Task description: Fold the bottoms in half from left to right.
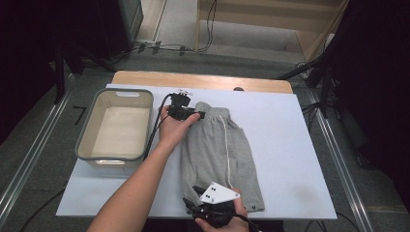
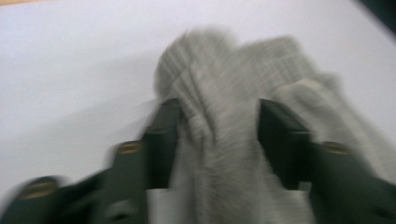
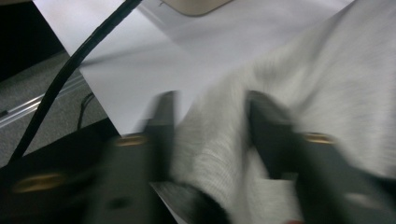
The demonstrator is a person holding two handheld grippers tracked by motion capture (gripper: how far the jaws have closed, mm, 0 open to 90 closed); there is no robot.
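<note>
Your left gripper (image 1: 200,115) has its jaws parted, the waistband of the grey shorts (image 1: 220,154) loose between them. Your right gripper (image 1: 193,195) also stands apart around the hem. The shorts lie lengthwise from one gripper to the other on the white table (image 1: 290,145); a beige tub (image 1: 118,126) sits beyond your left gripper.

one grey shorts (image 1: 220,150), one bin (image 1: 116,128), two grippers (image 1: 186,112)

My high view looks forward and down on the whole table (image 1: 300,159) from its near side, while my two gripper views sit very close, low over its white top, all three sharing the grey shorts (image 1: 220,150) (image 2: 224,140) (image 3: 299,93).
</note>
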